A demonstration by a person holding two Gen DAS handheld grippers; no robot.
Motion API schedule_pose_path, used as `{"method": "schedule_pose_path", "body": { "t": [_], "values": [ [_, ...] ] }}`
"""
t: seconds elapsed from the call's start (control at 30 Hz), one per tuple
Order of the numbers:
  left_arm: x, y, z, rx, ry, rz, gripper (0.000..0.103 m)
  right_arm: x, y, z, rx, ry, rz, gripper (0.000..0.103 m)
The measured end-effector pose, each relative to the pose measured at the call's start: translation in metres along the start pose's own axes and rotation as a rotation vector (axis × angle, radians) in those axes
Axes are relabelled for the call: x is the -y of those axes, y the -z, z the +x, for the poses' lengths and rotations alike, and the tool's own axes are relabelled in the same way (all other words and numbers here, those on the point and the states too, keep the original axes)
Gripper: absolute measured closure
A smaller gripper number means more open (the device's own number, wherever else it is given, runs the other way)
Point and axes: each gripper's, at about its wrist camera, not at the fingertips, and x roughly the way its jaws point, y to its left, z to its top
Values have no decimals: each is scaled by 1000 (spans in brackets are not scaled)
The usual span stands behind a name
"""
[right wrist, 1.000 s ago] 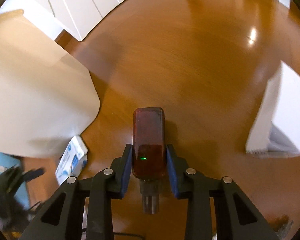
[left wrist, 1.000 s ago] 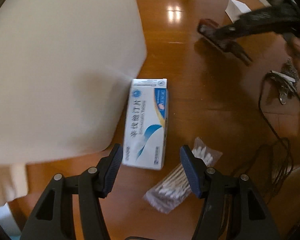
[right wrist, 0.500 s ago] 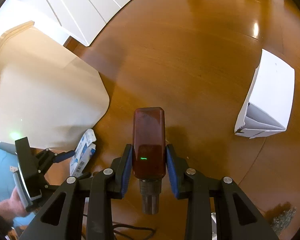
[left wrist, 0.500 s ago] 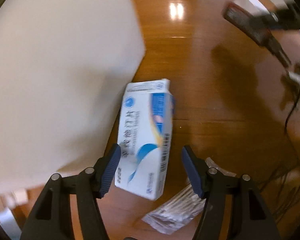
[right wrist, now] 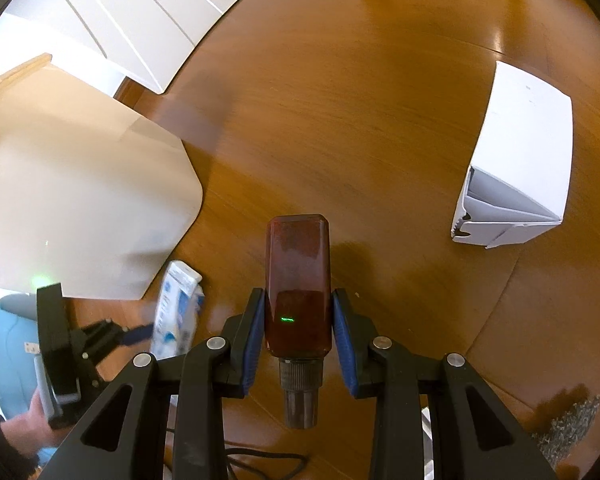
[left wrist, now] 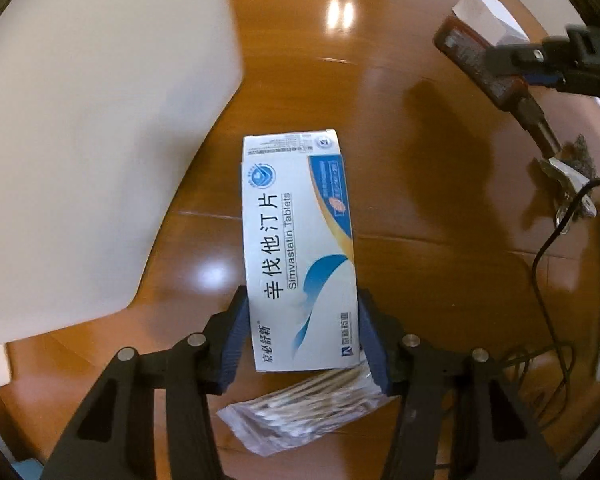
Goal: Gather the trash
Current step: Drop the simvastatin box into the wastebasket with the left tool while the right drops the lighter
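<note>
My left gripper (left wrist: 302,334) is shut on a white and blue tablet box (left wrist: 298,248) and holds it above the wooden floor. The same box (right wrist: 176,310) shows in the right wrist view, held by the left gripper (right wrist: 140,334). My right gripper (right wrist: 298,334) is shut on a brown bottle (right wrist: 298,280), cap toward the camera. The bottle (left wrist: 484,64) also shows at the top right of the left wrist view. A large white bin (left wrist: 92,120) stands at the left; it also shows in the right wrist view (right wrist: 80,200).
A clear bag of cotton swabs (left wrist: 304,410) lies on the floor under the left gripper. An open white carton (right wrist: 516,160) lies at the right. A black cable (left wrist: 548,264) and a grey scrap (left wrist: 580,152) lie at the right. White cabinet fronts (right wrist: 148,20) stand behind.
My left gripper has closed on the tablet box and lifted it off the floor. My right gripper has moved on with the bottle, toward the white carton.
</note>
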Motion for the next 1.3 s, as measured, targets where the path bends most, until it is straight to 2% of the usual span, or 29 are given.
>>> {"method": "schedule_pose_path", "body": {
  "t": [0.13,0.27,0.37,0.47,0.57,0.63,0.7,0.77,0.83,0.9,0.93,0.97,1.07,1.2,1.3],
  "values": [
    [11,0,-5,16,-55,-23,53,5,0,-3,8,-2,16,69],
    [30,-3,-54,112,-76,-41,53,7,-2,-11,25,-11,24,69],
    [54,-13,-122,223,-36,-10,53,4,-4,-23,50,-29,20,69],
    [64,-26,-192,340,-12,-24,53,-1,-6,-38,82,-54,13,69],
    [47,-37,-264,483,-60,-87,53,-6,-8,-52,109,-86,13,69],
    [16,-44,-296,537,-125,-182,53,-10,-10,-63,131,-107,10,69],
    [-23,-51,-308,540,-192,-301,53,-13,-12,-71,151,-120,2,69],
    [-58,-48,-301,509,-261,-410,53,-16,-14,-79,169,-134,-4,69],
    [-82,-48,-289,468,-269,-480,52,-17,-15,-82,179,-140,-7,69],
    [-92,-40,-267,422,-259,-530,43,-16,-15,-82,184,-134,-16,69],
    [-90,-38,-260,413,-263,-542,31,-15,-14,-81,182,-134,-14,69],
    [-88,-34,-259,416,-263,-550,28,-13,-14,-80,177,-134,-8,69],
    [-79,-23,-266,436,-271,-510,28,-11,-13,-78,176,-135,-1,69],
    [-86,-41,-280,445,-254,-498,27,-19,-14,-89,204,-140,-27,69],
    [-82,-25,-301,450,-224,-474,27,-30,-18,-104,240,-162,-46,70]
  ]
}}
